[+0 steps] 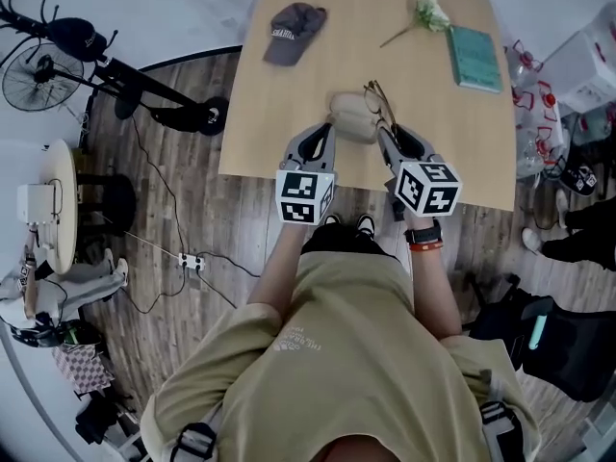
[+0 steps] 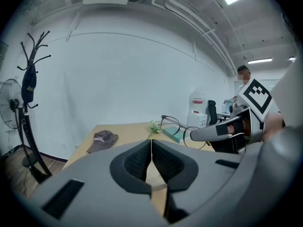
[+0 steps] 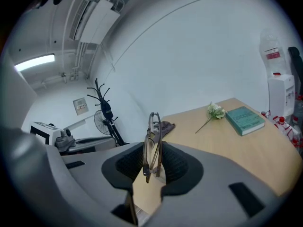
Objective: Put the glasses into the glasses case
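Observation:
The folded glasses [image 1: 378, 99] stand upright between the pads of my right gripper [image 1: 386, 135], which is shut on them; the right gripper view shows the frame [image 3: 152, 141] pinched at its lower part. A beige glasses case [image 1: 354, 118] lies closed on the wooden table [image 1: 289, 142], near its front edge. The case sits between the tips of both grippers. My left gripper [image 1: 329, 129] is just left of the case, and its pads [image 2: 142, 156] meet with nothing between them. From the left gripper view the glasses [image 2: 180, 126] hang in the right gripper [image 2: 191, 135]; the case is hidden there.
A grey cap [image 1: 294, 29] lies at the table's far left, a white flower [image 1: 430, 12] and a teal book [image 1: 474, 56] at the far right. A fan [image 1: 29, 75] and a power strip [image 1: 191, 260] stand on the floor to the left.

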A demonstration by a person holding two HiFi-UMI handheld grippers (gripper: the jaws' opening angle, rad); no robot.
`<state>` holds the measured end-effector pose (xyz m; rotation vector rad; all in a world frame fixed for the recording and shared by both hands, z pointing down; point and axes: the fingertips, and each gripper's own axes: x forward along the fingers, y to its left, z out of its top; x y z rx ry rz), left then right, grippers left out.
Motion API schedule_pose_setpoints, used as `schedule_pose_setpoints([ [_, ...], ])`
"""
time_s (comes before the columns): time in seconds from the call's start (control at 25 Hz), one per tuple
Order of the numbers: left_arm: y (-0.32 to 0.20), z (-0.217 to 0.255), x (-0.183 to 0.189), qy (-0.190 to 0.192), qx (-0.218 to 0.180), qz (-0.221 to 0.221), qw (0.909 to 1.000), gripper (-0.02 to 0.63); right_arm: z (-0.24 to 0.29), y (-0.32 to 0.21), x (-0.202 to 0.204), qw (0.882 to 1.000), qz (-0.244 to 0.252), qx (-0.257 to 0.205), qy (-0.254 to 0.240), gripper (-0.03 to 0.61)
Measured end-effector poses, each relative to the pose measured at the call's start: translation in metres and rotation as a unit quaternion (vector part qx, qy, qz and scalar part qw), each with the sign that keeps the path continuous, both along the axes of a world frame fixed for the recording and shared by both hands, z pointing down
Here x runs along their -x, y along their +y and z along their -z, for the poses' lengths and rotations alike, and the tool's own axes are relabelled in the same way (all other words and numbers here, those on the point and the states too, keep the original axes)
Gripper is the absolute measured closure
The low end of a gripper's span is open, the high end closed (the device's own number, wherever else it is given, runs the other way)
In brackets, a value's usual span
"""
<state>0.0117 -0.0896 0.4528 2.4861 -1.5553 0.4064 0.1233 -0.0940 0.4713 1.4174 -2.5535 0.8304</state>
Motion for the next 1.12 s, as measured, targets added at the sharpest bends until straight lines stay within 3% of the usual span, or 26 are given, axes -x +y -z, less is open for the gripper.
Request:
schedule_pose_setpoints([
  [0.24,-0.033,-0.009,0.025,0.001,0.003,-0.017,0.9998,0.589,-0.008,-0.025,0.031,1.0,0.024,0.009,0.007,0.459],
  [0.68,-0.098,-0.029,0.04,0.016,0.026,-0.051,0.9982,0.589,-0.038,-0.078,0.04,0.998,0.03,0.037,0.044,0.459],
  [1.12,-0.132,-0.059,0.061,0.017,0.059,-0.066,0.9959,0.589,-0.09,-0.108,0.069,0.984,0.123,0.105,0.069,0.457],
])
